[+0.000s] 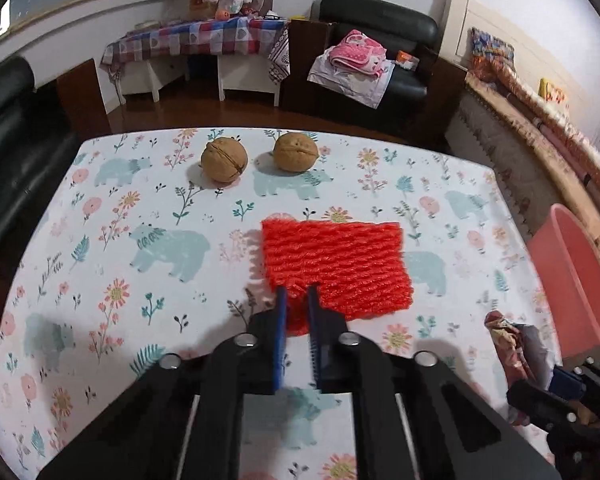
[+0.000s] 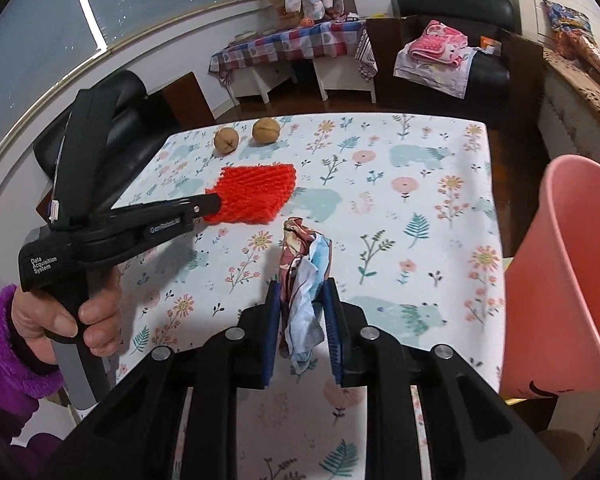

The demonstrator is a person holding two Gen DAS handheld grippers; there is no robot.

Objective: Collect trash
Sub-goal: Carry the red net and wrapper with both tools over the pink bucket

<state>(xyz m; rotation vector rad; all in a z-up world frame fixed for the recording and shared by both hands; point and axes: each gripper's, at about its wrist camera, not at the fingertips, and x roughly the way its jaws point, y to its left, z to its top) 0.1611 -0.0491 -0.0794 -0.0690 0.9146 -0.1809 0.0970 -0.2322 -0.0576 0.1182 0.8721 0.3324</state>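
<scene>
Left gripper (image 1: 297, 292): blue pads pressed nearly together, pinching the near edge of the red foam net (image 1: 336, 268), a bit of red bunched up between them. Rest of the net lying flat on the floral tablecloth (image 1: 140, 240), near the table's middle. Beyond it, toward the far edge, two walnuts (image 1: 260, 156) side by side, apart from the net and from each other.

Right gripper (image 2: 300, 300): pads drawn in on a crumpled wrapper (image 2: 304, 280), patterned red and pale blue, standing upright between them and sticking out past the fingertips. Wrapper held above the cloth, to the right of the net. Further right, a pink bin (image 2: 560, 280) beside the table's right edge, mouth open toward the camera.

Shown only from the right wrist: the left tool from the side, its tip clamped on the net's corner, and the hand (image 2: 72, 312) gripping its handle, purple fleece sleeve (image 2: 8, 352) at the wrist. Also the bin's inside wall, large and close.

Shown only from the left wrist: the net from above with its ribbed weave, the pinch seen straight down the fingers, and the wrapper as a small bundle at the far right edge, by the bin.
</scene>
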